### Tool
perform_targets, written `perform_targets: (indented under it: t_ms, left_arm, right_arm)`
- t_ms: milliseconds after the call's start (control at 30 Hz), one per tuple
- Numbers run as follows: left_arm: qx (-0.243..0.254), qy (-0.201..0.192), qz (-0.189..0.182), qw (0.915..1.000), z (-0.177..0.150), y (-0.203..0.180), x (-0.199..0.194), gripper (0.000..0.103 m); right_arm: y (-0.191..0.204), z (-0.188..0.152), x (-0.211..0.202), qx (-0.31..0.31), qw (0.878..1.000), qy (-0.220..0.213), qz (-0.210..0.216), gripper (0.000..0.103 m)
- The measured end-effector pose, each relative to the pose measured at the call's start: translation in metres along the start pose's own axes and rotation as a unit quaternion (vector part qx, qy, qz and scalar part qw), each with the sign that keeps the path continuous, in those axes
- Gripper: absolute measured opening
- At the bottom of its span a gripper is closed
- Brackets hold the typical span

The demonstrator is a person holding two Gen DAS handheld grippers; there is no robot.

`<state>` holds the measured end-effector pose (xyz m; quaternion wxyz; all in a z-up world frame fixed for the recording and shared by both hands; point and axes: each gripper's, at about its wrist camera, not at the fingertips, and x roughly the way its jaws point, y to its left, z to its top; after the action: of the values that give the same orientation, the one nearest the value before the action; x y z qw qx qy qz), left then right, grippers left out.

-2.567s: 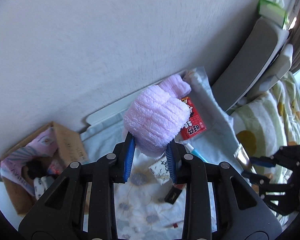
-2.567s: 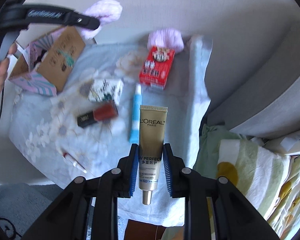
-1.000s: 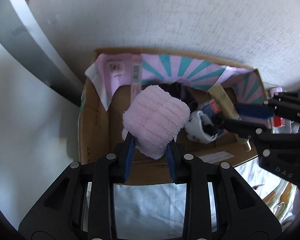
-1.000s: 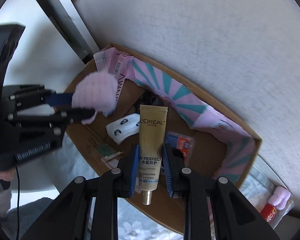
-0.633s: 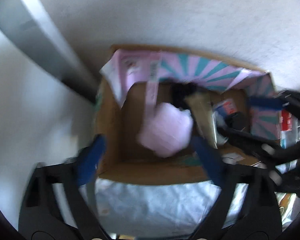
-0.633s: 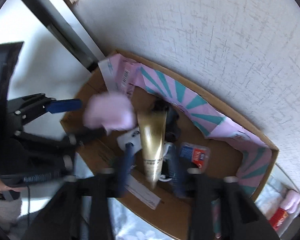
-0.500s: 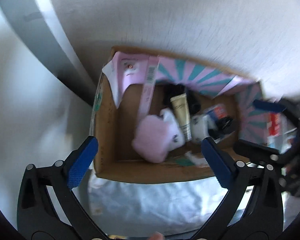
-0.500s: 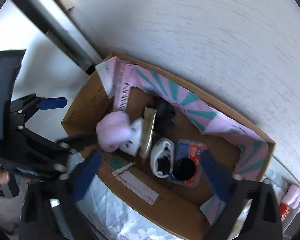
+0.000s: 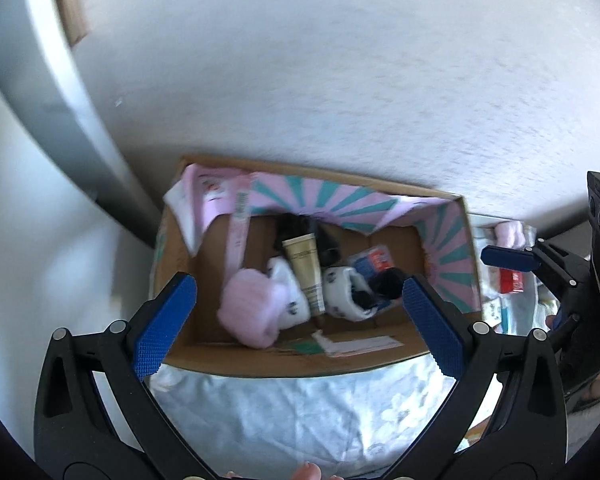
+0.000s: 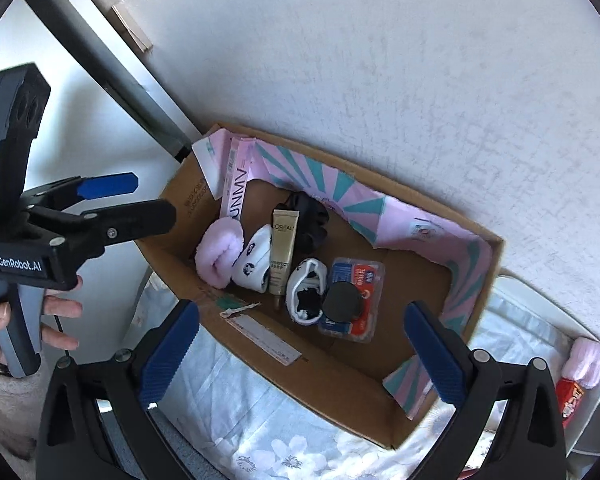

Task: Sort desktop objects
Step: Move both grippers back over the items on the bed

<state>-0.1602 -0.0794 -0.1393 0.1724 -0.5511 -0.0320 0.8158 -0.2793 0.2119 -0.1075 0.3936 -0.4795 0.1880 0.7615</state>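
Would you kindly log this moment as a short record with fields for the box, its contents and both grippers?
container: cardboard box, open top
contents: pink fluffy sock, gold cream tube, two white socks, black scrunchie, blue-red packet
left gripper: open, empty, above box
right gripper: open, empty, above box
outside box: another pink sock on floral cloth

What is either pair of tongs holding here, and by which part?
Nothing. The left tongs and right tongs both stand open and empty above the cardboard box; the pink sock and gold tube lie inside.
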Motion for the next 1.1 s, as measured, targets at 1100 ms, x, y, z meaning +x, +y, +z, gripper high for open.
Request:
perform_targets:
  t_ms: [1100]
  left_arm:
    - [0.347, -0.067, -0.007, 0.9353, -0.080, -0.282, -0.013, 0.103]
  right_arm:
    - [-0.183, -0.147, -0.198, 0.223, 0.966, -0.043, -0.121, 0.102]
